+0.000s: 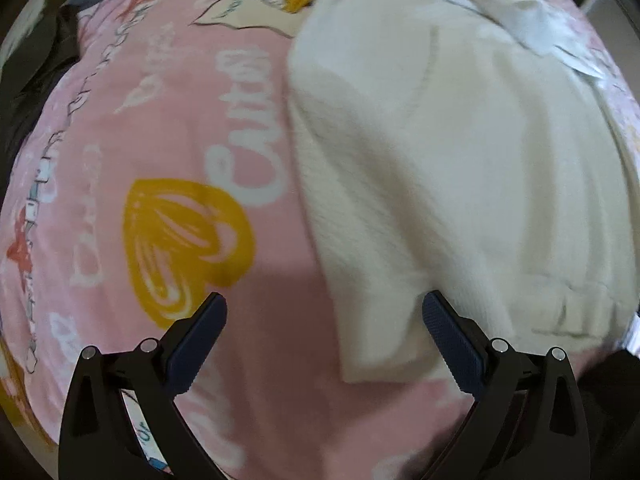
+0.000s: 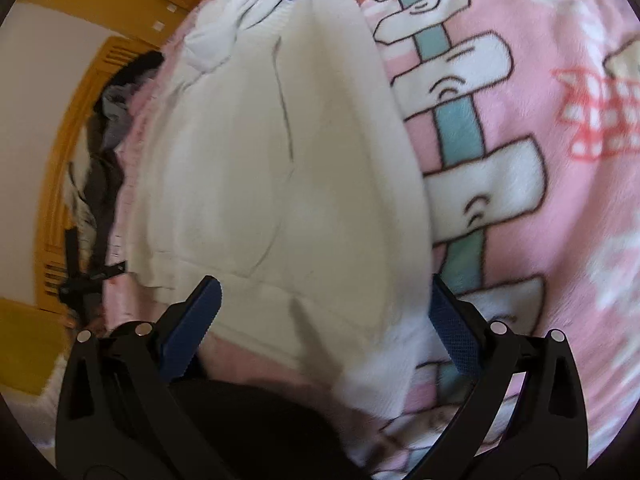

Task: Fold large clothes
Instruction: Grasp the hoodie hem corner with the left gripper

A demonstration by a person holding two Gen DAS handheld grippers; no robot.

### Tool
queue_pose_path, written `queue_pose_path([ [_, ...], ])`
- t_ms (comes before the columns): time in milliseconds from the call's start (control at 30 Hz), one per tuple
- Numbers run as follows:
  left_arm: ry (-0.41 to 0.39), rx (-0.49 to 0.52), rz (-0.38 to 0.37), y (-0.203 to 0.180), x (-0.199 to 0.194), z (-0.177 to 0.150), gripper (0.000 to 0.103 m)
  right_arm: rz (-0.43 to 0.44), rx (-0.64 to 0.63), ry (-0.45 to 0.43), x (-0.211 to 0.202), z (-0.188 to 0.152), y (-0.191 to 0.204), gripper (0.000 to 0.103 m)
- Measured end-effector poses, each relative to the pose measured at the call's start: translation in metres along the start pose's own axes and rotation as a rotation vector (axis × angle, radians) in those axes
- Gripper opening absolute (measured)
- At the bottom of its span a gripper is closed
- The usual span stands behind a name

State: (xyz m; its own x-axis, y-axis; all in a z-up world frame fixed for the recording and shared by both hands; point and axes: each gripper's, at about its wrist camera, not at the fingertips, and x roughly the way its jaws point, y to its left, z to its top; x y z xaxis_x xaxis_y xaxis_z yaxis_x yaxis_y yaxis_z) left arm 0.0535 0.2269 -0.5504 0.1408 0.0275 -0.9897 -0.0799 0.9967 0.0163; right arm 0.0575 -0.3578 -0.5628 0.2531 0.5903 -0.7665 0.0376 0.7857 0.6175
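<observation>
Sweater point(image 1: 420, 168): we see it flat on the pink blanket point(image 1: 160, 140), long axis running away from us.
Left gripper point(image 1: 324, 312): released, over its near corner.
Right gripper point(image 2: 326, 296): released, straddling the hem, nearer.

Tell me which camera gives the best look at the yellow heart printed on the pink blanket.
The left wrist view. There the yellow heart shows whole, on the pink blanket left of the white garment, a little blurred. The right wrist view shows no heart, only the garment and other blanket prints.
</observation>
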Motion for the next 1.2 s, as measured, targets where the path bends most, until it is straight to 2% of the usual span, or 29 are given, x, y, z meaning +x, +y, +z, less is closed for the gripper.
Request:
queue_pose_path([
  [200, -0.003, 0.028, -0.132, -0.01, -0.004, -0.006, 0.095, 0.035, 0.029, 0.011, -0.002, -0.002, -0.008, 0.098],
  [300, -0.026, 0.037, -0.143, -0.016, -0.016, -0.009, 0.095, 0.035, 0.031, 0.008, -0.003, -0.002, -0.007, 0.098],
  [467, -0.045, -0.001, -0.268, -0.003, -0.035, -0.006, 0.095, 0.034, 0.041, 0.002, -0.003, -0.003, -0.008, 0.098],
  [500, -0.05, -0.001, -0.273, -0.003, -0.037, -0.004, 0.095, 0.035, 0.041, 0.001, -0.004, -0.003, -0.008, 0.098],
  [567, -0.044, 0.021, -0.2, -0.006, -0.034, -0.002, 0.095, 0.034, 0.043, 0.001, -0.003, -0.003, -0.009, 0.098],
  [600, -0.017, 0.035, -0.152, -0.006, -0.025, 0.0, 0.095, 0.034, 0.044, 0.001, -0.002, -0.002, -0.01, 0.098],
  [667, 0.024, 0.04, -0.116, -0.003, -0.006, 0.003, 0.095, 0.039, 0.044, 0.001, -0.002, -0.002, -0.009, 0.098],
  [733, 0.064, 0.026, -0.126, 0.002, 0.009, 0.006, 0.095, 0.049, 0.032, 0.006, -0.003, -0.001, -0.007, 0.098],
  [833, 0.095, -0.014, -0.201, 0.003, 0.019, 0.01, 0.095, 0.021, 0.012, 0.034, 0.004, 0.0, -0.007, 0.098],
  [967, 0.121, -0.029, -0.199, -0.003, 0.031, 0.013, 0.094, 0.006, 0.007, 0.077, 0.015, 0.004, -0.009, 0.098],
  [1000, 0.115, -0.027, -0.183, -0.006, 0.03, 0.013, 0.092, 0.006, 0.007, 0.088, 0.016, 0.006, -0.01, 0.098],
  [1067, 0.11, -0.02, -0.153, -0.009, 0.029, 0.014, 0.077, -0.002, -0.007, 0.079, 0.014, 0.006, -0.008, 0.096],
  [1100, 0.104, -0.015, -0.141, -0.011, 0.027, 0.015, 0.072, -0.009, -0.015, 0.067, 0.012, 0.006, -0.006, 0.09],
  [1133, 0.102, -0.01, -0.136, -0.013, 0.026, 0.016, 0.06, -0.04, -0.037, 0.058, 0.011, 0.004, -0.003, 0.085],
  [1167, 0.101, -0.002, -0.13, -0.016, 0.022, 0.017, 0.05, -0.085, -0.061, 0.05, 0.01, 0.002, 0.001, 0.075],
  [1200, 0.096, -0.001, -0.13, -0.017, 0.018, 0.017, 0.046, -0.108, -0.077, 0.043, 0.008, 0.0, 0.003, 0.065],
])
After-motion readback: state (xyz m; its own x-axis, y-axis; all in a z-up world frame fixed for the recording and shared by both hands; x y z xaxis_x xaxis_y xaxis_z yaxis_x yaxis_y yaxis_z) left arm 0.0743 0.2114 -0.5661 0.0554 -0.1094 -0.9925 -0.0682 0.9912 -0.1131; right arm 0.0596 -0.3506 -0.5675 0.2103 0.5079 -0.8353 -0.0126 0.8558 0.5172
